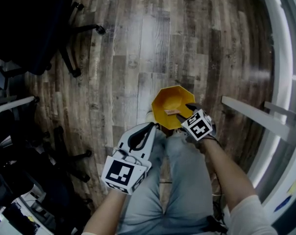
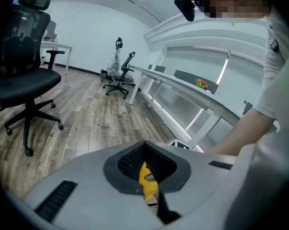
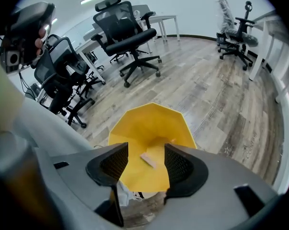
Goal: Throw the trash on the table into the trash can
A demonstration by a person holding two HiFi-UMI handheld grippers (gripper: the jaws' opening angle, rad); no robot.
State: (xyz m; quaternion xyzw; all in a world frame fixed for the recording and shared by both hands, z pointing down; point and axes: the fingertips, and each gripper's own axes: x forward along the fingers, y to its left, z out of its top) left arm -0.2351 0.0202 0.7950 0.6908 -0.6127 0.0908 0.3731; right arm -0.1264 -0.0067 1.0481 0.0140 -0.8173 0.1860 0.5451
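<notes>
A yellow eight-sided trash can (image 1: 170,102) stands on the wooden floor in front of my knees. My right gripper (image 1: 185,113) hangs over its near rim, pointing steeply down. In the right gripper view its jaws (image 3: 147,158) stand open, and the can (image 3: 151,128) fills the gap between them. A small pale scrap of trash (image 3: 148,159) lies loose inside the can, clear of both pads; the same scrap (image 1: 171,112) shows in the head view. My left gripper (image 1: 151,127) is shut and empty, just left of the can. A sliver of yellow can (image 2: 147,176) shows past its closed pads (image 2: 135,164).
Black office chairs (image 1: 37,31) stand on the floor at the left, with more chair bases (image 1: 69,165) nearer me. A long white desk (image 1: 273,131) runs along the right side. My grey-trousered legs (image 1: 182,180) are directly below the grippers.
</notes>
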